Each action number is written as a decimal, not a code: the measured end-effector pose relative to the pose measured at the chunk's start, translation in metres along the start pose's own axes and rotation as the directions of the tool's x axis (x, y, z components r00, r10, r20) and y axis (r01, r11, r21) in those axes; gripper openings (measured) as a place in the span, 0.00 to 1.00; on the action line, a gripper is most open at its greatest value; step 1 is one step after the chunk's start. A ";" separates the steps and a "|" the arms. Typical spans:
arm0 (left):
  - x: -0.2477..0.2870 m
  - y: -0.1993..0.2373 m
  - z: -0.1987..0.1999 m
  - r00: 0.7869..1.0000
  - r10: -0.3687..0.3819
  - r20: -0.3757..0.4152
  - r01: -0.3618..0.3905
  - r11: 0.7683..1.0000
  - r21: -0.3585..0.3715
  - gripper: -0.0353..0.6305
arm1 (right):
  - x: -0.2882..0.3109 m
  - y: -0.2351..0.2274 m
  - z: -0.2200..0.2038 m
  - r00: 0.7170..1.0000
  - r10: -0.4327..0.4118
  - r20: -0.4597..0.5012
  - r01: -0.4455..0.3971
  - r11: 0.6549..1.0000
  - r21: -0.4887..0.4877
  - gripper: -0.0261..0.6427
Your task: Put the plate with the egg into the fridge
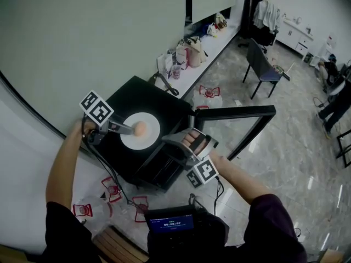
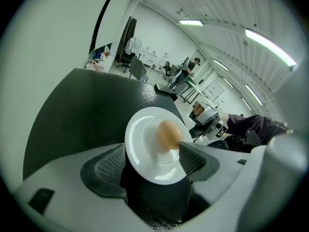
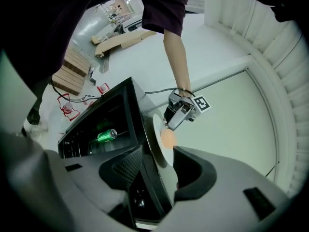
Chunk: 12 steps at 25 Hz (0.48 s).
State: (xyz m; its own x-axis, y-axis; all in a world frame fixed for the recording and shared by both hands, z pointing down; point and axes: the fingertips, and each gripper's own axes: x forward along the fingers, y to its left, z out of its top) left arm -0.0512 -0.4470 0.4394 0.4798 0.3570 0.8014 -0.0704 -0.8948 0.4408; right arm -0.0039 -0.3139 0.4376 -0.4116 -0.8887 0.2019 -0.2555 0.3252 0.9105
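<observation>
Hovering at the left, the left claw [image 2: 152, 154] stood spread wide around the white plate [image 2: 145, 163], which lay on top of the black fridge [image 1: 137, 95], not yet inside. One pad tip sat just beside the egg [image 2: 167, 134], so a careless closing would likely nudge it, and a loose egg on a smooth plate could roll off. Further right, the right claw [image 3: 157, 170] was parted too and gripped nothing, its jaws straddling the fridge's top edge and the plate's rim. Closing there risked pinching the top panel along with the rim. A tilted lift would probably spill the egg. At the far right the door [image 1: 241, 111] stood open, though the green can [image 3: 106, 136] inside could crowd the plate.
</observation>
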 end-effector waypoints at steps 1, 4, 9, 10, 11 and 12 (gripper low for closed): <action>0.001 -0.002 -0.001 1.000 0.001 -0.009 -0.001 1.000 0.012 0.53 | 0.001 0.000 -0.001 1.000 -0.004 -0.004 0.004 1.000 0.000 0.32; 0.007 -0.012 -0.001 0.999 0.004 -0.044 -0.001 0.998 0.065 0.53 | 0.003 0.002 -0.005 0.999 -0.008 -0.031 0.007 1.000 -0.017 0.31; 0.015 -0.030 -0.003 0.998 -0.018 -0.064 0.025 0.994 0.105 0.53 | 0.002 -0.002 0.006 0.999 -0.051 -0.017 0.049 0.993 -0.110 0.31; 0.018 -0.033 -0.003 0.998 -0.022 -0.066 0.029 0.993 0.113 0.53 | 0.003 0.001 0.008 0.999 -0.048 -0.018 0.046 0.991 -0.129 0.31; 0.021 -0.037 -0.003 0.997 -0.026 -0.067 0.034 0.992 0.119 0.53 | 0.003 0.002 0.009 0.999 -0.048 -0.021 0.045 0.989 -0.144 0.31; 0.024 -0.041 -0.002 0.997 -0.033 -0.069 0.041 0.991 0.125 0.53 | 0.003 0.000 0.012 0.998 -0.056 -0.020 0.053 0.986 -0.156 0.31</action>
State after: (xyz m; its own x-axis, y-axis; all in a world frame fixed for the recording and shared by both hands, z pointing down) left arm -0.0391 -0.4013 0.4412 0.4208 0.4037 0.8124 0.0589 -0.9058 0.4196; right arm -0.0154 -0.3125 0.4339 -0.3793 -0.9118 0.1575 -0.1368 0.2235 0.9651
